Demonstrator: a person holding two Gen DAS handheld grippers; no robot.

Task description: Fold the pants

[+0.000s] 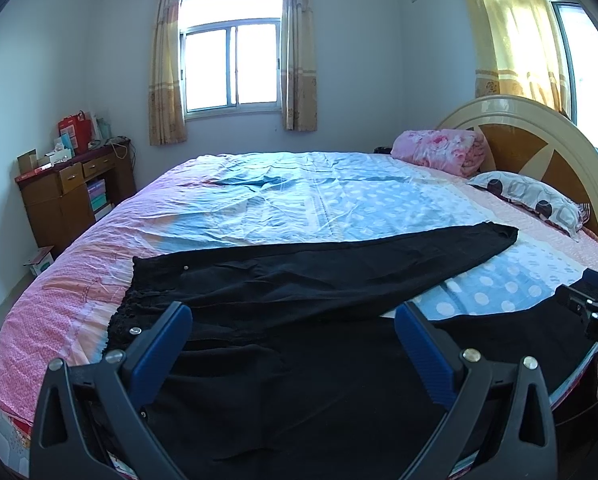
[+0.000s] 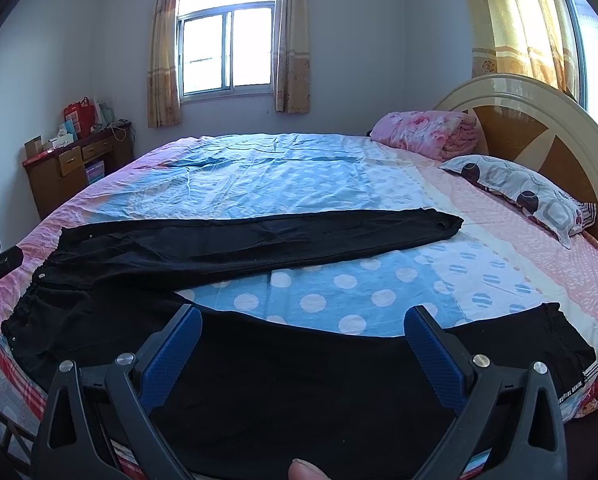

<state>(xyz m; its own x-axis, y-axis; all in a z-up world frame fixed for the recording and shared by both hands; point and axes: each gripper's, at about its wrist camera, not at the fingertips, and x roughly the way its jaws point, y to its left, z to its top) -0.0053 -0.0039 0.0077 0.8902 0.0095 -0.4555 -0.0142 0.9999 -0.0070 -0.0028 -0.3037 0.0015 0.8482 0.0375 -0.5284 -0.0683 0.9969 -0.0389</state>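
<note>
We hold both tongs spread wide, pinching nothing. The pants (image 1: pixel 299 280) lie flat on the bed (image 1: pixel 339 200), legs splayed in a V: the near leg runs under and between the tips of both tongs, the far leg stretches ahead and off to the right. The left tongs (image 1: pixel 293 334) hover over the seat end, just right of the waistband; the right tongs (image 2: pixel 303 334) hover over the near leg, short of its cuff.

We judge the cloth soft, light and limp, so it should sag and drag from any single pinch. The sheet looks smooth enough for it to slide. The best holds seem the thick edges: waistband for the left, near cuff for the right, taken together so the leg carries over flat.

The right view shows the near cuff (image 2: pixel 567 344) with its striped label, and a fingertip (image 2: pixel 305 470) at the bottom edge. The left view shows the waistband studs (image 1: pixel 135 331) closer, and the right tongs at its right edge.
</note>
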